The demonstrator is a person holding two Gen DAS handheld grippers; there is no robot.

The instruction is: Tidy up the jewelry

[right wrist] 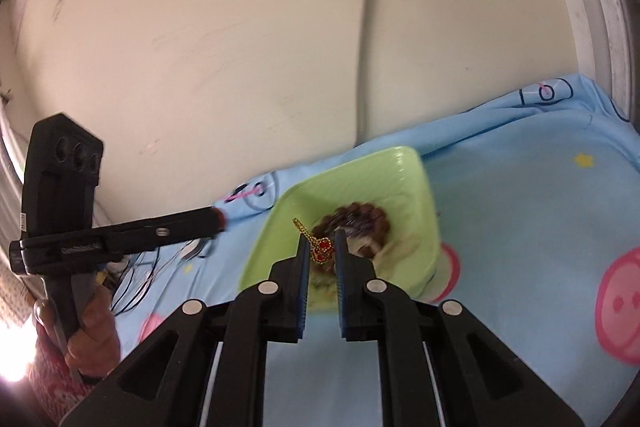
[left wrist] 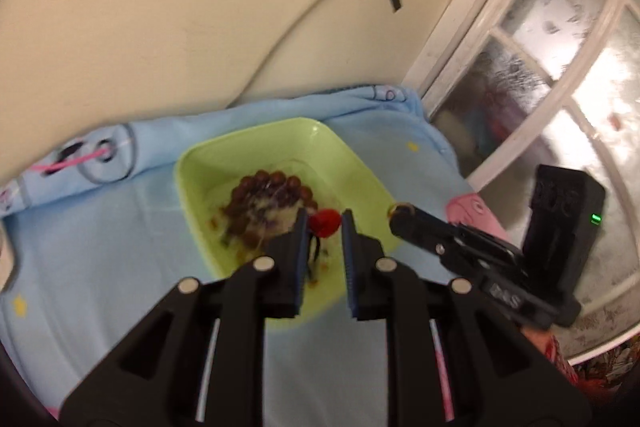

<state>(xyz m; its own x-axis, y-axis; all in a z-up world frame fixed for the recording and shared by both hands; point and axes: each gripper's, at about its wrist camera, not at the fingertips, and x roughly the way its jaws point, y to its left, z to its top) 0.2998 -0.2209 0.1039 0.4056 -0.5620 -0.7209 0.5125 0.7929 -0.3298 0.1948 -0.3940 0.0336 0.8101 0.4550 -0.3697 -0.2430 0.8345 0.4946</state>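
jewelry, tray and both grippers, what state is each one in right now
green tray: on the blue cloth, upright, holding jewelry
brown bead bracelet: lying coiled inside the tray
red and gold pendant: pinched in the right gripper, held above the tray
red bead piece: between the left gripper fingers; grip cannot be told
right gripper: shut on the pendant

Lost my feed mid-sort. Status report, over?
Left claw gripping red charm; right claw shut on gold-chain red-stone piece. Green tray ahead, brown bead bracelet inside. Nothing blocking either claw.
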